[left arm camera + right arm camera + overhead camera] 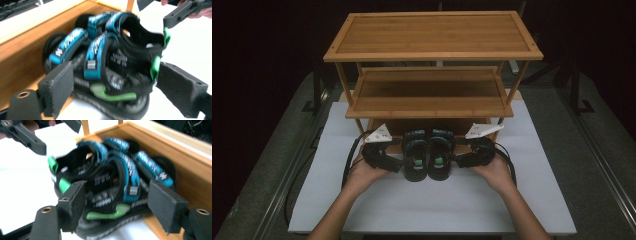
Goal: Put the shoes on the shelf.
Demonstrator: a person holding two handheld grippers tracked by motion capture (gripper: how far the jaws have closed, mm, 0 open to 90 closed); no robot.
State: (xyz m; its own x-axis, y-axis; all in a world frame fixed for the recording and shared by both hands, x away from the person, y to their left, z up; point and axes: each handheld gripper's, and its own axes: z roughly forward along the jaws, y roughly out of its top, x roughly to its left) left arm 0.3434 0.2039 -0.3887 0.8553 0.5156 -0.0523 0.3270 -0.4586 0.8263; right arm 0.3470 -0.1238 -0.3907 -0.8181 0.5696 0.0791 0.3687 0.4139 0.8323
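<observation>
Flanking a pair of black sandals (428,154) with blue straps and green tabs, the two tools sit low on the white desk (432,200), just in front of a wooden rack (432,50). The left tool (398,164) reaches in from nine o'clock, its jaws spread either side of the left sandal (110,75) without clamping it. The right tool (457,161) comes in from three o'clock, jaws likewise parted around the right sandal (110,195). The toes of both sandals tuck onto the rack's bottom shelf (190,170) at twelve o'clock, while the heels rest on the desk
</observation>
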